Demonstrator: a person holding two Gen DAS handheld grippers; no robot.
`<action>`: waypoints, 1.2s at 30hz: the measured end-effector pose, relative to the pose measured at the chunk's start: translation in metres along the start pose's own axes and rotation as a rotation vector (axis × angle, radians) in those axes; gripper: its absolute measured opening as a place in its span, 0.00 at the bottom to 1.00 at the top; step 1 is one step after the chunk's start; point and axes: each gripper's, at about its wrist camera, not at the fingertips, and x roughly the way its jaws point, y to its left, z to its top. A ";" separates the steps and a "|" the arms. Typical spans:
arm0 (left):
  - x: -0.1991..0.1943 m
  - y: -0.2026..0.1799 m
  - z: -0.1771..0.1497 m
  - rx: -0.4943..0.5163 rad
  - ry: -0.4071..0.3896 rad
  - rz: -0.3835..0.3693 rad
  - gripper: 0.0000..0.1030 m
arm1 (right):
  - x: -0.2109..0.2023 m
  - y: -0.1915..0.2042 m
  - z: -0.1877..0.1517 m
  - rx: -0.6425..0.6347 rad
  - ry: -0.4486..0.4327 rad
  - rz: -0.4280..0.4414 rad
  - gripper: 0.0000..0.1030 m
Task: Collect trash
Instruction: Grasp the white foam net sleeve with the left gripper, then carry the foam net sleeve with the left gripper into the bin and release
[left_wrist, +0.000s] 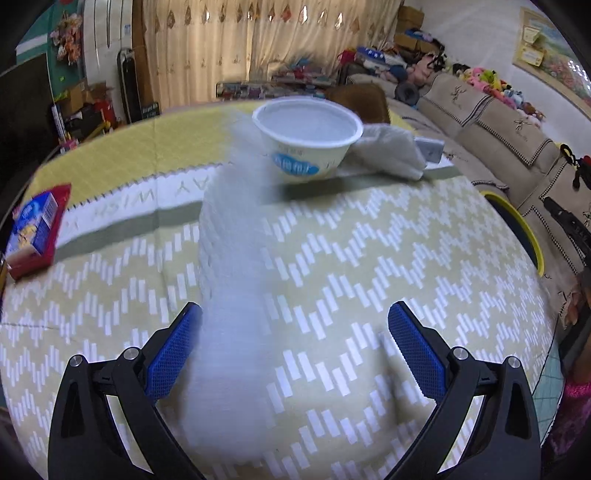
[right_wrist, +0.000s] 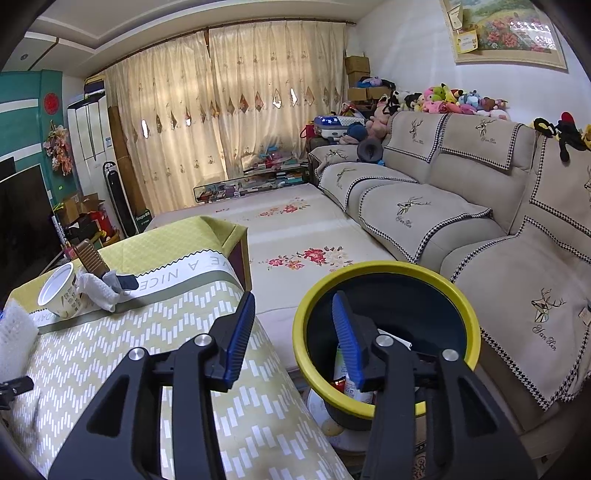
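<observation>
A white foam wrap (left_wrist: 232, 266) lies blurred on the patterned tablecloth (left_wrist: 369, 258), its near end between the fingers of my left gripper (left_wrist: 291, 317), which is open around it. A white paper cup (left_wrist: 308, 138) stands behind it, with a crumpled white cloth (left_wrist: 388, 151) to its right. My right gripper (right_wrist: 293, 306) is open and empty, above the table's right edge and the dark bin with a yellow rim (right_wrist: 388, 269), which holds some trash (right_wrist: 347, 384). The cup (right_wrist: 61, 291) and cloth (right_wrist: 96, 288) also show in the right wrist view, as does the foam wrap (right_wrist: 14, 339).
A red and blue box (left_wrist: 37, 229) lies at the table's left edge. A brown comb-like object (right_wrist: 90, 258) and a dark grey item (right_wrist: 123, 282) sit by the cloth. A beige sofa (right_wrist: 480, 221) and floral mat (right_wrist: 295, 236) are to the right.
</observation>
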 end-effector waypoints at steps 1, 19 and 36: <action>0.001 -0.001 0.000 0.004 0.000 0.001 0.95 | 0.000 -0.001 0.000 0.001 -0.002 0.000 0.41; -0.024 0.013 0.006 -0.069 -0.099 0.004 0.18 | -0.001 -0.001 -0.001 0.014 -0.010 0.006 0.45; 0.019 -0.238 0.085 0.311 0.023 -0.357 0.18 | -0.053 -0.096 0.008 0.061 -0.051 -0.101 0.46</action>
